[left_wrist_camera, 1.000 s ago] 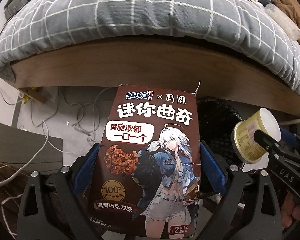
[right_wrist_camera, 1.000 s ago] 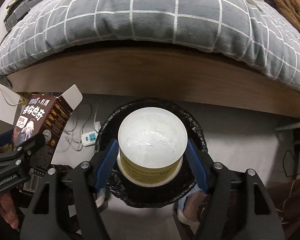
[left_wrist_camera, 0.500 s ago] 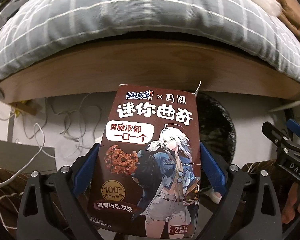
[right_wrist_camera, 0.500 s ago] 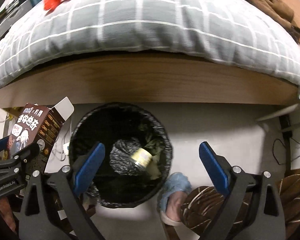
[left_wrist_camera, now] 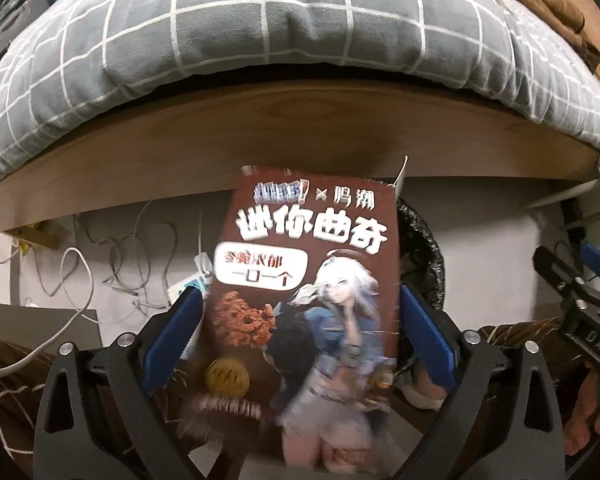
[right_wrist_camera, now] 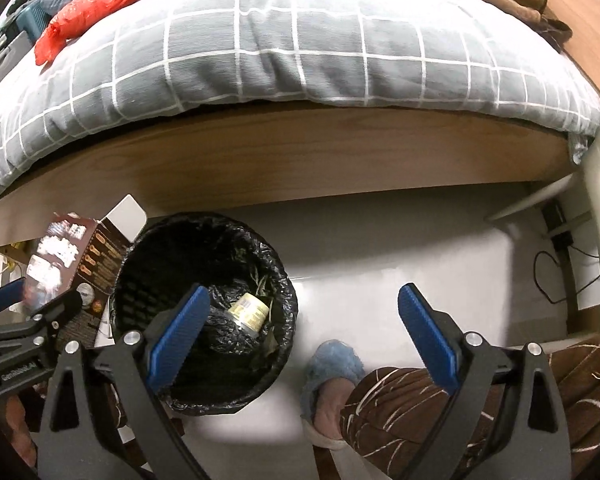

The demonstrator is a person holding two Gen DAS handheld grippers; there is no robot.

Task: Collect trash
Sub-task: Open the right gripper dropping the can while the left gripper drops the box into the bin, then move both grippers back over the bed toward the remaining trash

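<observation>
- The left tool [left_wrist_camera: 300, 336] has just been spreading its jaws; the brown cookie box [left_wrist_camera: 312, 312] stands between them, blurred, with a gap showing at each blue pad, so it reads as released.
- The cookie box is just left of the black-lined trash bin [right_wrist_camera: 204, 312], its open white flap close to the bin's rim.
- The right tool [right_wrist_camera: 304, 340] is spread wide and grasps nothing; it hangs over the bin's right edge and the pale floor [right_wrist_camera: 380, 248] beside it.
- A yellow-labelled cup [right_wrist_camera: 250, 312] lies tilted inside the bin, on crumpled black plastic.
- Beyond the bin runs the wooden bed frame [right_wrist_camera: 300, 160], topped by a grey checked duvet [right_wrist_camera: 300, 40].
- A blue slipper [right_wrist_camera: 332, 364] is just right of the bin.
</observation>
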